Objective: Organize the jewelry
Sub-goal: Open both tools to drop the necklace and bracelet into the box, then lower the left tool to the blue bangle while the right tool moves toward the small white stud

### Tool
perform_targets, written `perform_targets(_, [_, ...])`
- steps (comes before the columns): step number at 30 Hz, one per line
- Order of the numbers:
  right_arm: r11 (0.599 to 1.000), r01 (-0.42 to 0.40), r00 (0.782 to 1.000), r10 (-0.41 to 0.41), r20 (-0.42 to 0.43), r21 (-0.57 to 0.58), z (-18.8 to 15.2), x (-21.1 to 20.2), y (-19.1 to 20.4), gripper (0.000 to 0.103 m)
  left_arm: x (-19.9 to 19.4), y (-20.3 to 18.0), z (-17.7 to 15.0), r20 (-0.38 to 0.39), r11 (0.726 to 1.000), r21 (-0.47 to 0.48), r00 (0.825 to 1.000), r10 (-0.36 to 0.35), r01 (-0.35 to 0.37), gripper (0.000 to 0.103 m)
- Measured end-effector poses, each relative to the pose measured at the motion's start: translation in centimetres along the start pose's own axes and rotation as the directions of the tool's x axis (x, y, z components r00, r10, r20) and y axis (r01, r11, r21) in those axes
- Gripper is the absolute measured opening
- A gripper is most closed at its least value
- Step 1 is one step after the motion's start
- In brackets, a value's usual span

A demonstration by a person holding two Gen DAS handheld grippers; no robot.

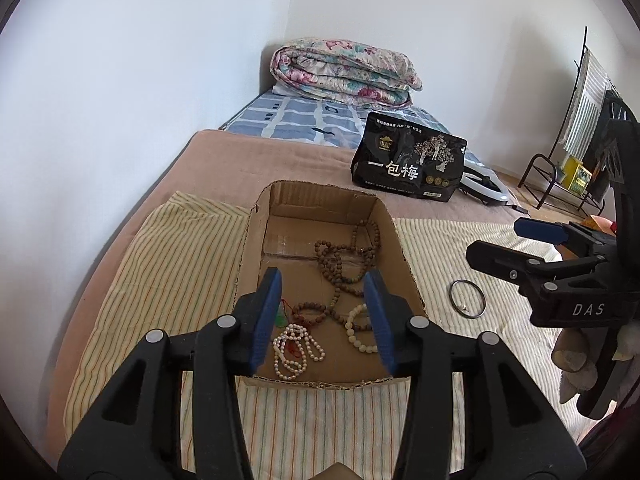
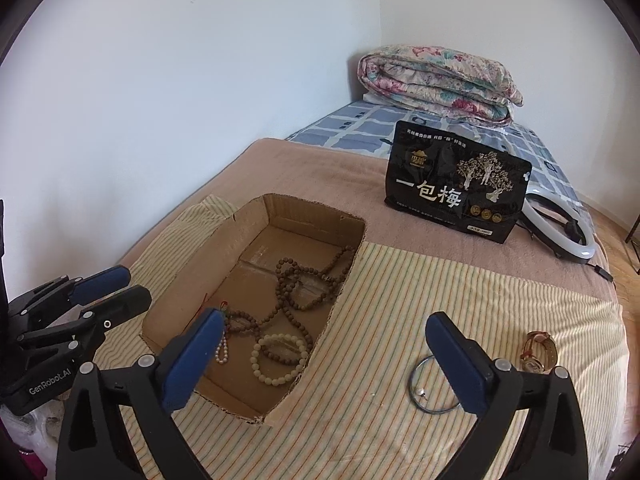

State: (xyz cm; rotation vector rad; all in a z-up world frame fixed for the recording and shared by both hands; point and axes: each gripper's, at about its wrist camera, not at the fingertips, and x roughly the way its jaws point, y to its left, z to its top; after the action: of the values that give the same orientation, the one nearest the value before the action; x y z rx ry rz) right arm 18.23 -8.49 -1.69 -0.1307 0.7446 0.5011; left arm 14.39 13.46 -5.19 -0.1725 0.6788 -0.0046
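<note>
An open cardboard box (image 1: 256,240) (image 2: 188,280) lies on a striped cloth. Inside lie a long brown bead necklace (image 1: 340,264) (image 2: 304,280), a white pearl strand (image 1: 292,352), a cream bead bracelet (image 1: 356,332) (image 2: 276,356) and a green pendant on red cord (image 1: 282,316). A thin metal bangle (image 1: 467,298) (image 2: 420,392) and a wristwatch (image 2: 538,352) lie on the cloth right of the box. My left gripper (image 1: 322,312) (image 2: 116,284) is open and empty over the box's near end. My right gripper (image 2: 324,360) (image 1: 496,244) is open and empty, above the cloth near the bangle.
A black snack bag (image 1: 408,160) (image 2: 456,184) stands behind the box on the brown blanket. A ring light (image 2: 560,232) lies beside it. A folded floral quilt (image 1: 344,72) sits at the far end by the wall. A metal rack (image 1: 568,160) stands off the bed at right.
</note>
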Motion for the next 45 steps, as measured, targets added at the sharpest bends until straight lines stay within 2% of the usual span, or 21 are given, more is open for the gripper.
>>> perform_targets(2, [1.0,0.01,1.0,-0.01,0.012,0.011,0.1,-0.7,-0.6,0.103,-0.3,-0.6,0.2,0.008,1.0,0.018,1.0,0.007,-0.007,0.044])
perform_targets(6, [0.999,0.025,0.999,-0.026,0.031,0.048,0.2,-2.0,-2.3,0.103,-1.0,-1.6,0.4,0.031,0.999,0.04,0.999,0.013,-0.014,0.06])
perform_targets(16, [0.985,0.088,0.993,-0.098,0.06,0.147,-0.3,-5.0,-8.3,0.103,-1.0,-4.9,0.5,0.015,0.996,0.092,1.0,-0.022,0.021,0.06])
perform_targets(26, [0.945,0.143,0.98,-0.177,0.09,0.296,-1.5,-9.0,-15.5,0.103,0.0,-9.4,0.3,-0.023,0.987,0.132,0.996,-0.085,0.087,0.06])
perform_targets(31, [0.933,0.187,0.972,-0.222,0.083,0.307,-2.7,-10.6,-18.1,0.103,0.8,-12.2,0.0,-0.046,0.978,0.165,0.992,-0.118,0.124,0.06])
perform_targets(35, [0.929,0.213,0.968,-0.243,0.064,0.301,-4.6,-11.1,-20.1,0.103,2.2,-14.4,-0.7,-0.09,0.971,0.177,0.985,-0.145,0.159,0.06])
perform_targets(39, [0.925,0.231,0.968,-0.251,0.028,0.301,-7.1,-11.0,-22.2,0.103,4.3,-16.2,-1.6,-0.16,0.962,0.162,0.968,-0.194,0.22,0.06])
perform_targets(45, [0.922,0.263,0.963,-0.268,-0.021,0.285,-11.0,-10.4,-24.5,0.103,7.7,-18.1,-3.2,-0.231,0.959,0.123,0.947,-0.224,0.257,0.06])
